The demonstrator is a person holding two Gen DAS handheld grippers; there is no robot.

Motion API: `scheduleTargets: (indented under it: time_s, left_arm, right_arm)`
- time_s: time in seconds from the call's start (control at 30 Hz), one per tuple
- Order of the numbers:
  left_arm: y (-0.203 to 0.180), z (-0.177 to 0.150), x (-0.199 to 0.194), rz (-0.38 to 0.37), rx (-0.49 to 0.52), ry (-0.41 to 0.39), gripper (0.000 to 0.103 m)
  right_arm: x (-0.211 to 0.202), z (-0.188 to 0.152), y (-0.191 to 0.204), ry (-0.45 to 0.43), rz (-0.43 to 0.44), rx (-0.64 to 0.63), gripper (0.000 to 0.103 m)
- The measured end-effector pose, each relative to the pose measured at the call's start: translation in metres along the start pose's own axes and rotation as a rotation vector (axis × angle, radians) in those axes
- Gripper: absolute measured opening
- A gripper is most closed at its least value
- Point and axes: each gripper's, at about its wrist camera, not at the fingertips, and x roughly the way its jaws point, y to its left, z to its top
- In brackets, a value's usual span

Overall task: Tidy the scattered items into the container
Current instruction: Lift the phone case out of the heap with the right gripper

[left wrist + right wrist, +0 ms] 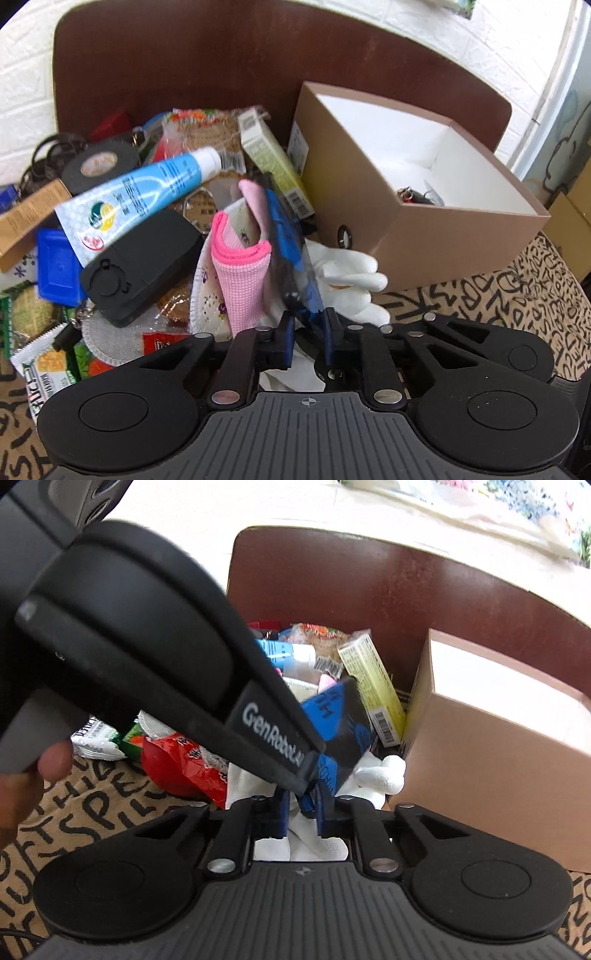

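Patterned cloth (pixel 517 288) lying bare right of the pile; brown box (pixel 424 236) sitting open at its edge. Left gripper (pixel 308 325) and right gripper (pixel 300 805) both clamping the blue packet (pixel 340 723) beside it

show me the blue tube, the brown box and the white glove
blue tube (pixel 147 184): left wrist view, middle of its body
brown box (pixel 443 240): left wrist view, near outer wall
white glove (pixel 351 280): left wrist view, on its fingers
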Motion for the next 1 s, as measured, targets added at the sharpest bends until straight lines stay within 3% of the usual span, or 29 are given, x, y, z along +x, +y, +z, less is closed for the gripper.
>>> scheduleTargets:
  time_s: [0.23, 0.53, 0.7, 0.77, 0.83, 0.87, 0.93, 1.0]
  left_arm:
    - [-0.008, -0.012, -0.025, -0.013, 0.001, -0.001, 0.007]
    - [-0.017, -0.070, -0.063, -0.022, -0.002, 0.063, 0.007]
    - [-0.018, -0.099, -0.071, -0.020, -0.021, 0.112, 0.009]
    - [-0.018, -0.106, -0.072, -0.014, -0.024, 0.125, 0.032]
    - [-0.017, -0.110, -0.074, 0.003, -0.027, 0.115, 0.043]
    - [-0.015, -0.110, -0.075, 0.012, -0.031, 0.107, 0.053]
    - [-0.009, -0.107, -0.080, 0.028, -0.049, 0.086, 0.062]
    - [-0.002, -0.102, -0.084, 0.042, -0.061, 0.071, 0.062]
  right_arm:
    - [-0.028, -0.007, 0.004, -0.010, 0.029, -0.025, 0.013]
    - [-0.081, -0.044, 0.023, 0.045, 0.136, -0.136, 0.010]
    - [-0.098, -0.067, 0.028, 0.092, 0.182, -0.125, 0.008]
    - [-0.100, -0.074, 0.028, 0.110, 0.184, -0.107, 0.008]
    - [-0.101, -0.080, 0.022, 0.130, 0.171, -0.083, 0.009]
    - [-0.101, -0.081, 0.019, 0.134, 0.162, -0.070, 0.014]
    - [-0.098, -0.077, 0.020, 0.134, 0.140, -0.040, 0.027]
    - [-0.101, -0.075, 0.022, 0.124, 0.113, -0.007, 0.045]
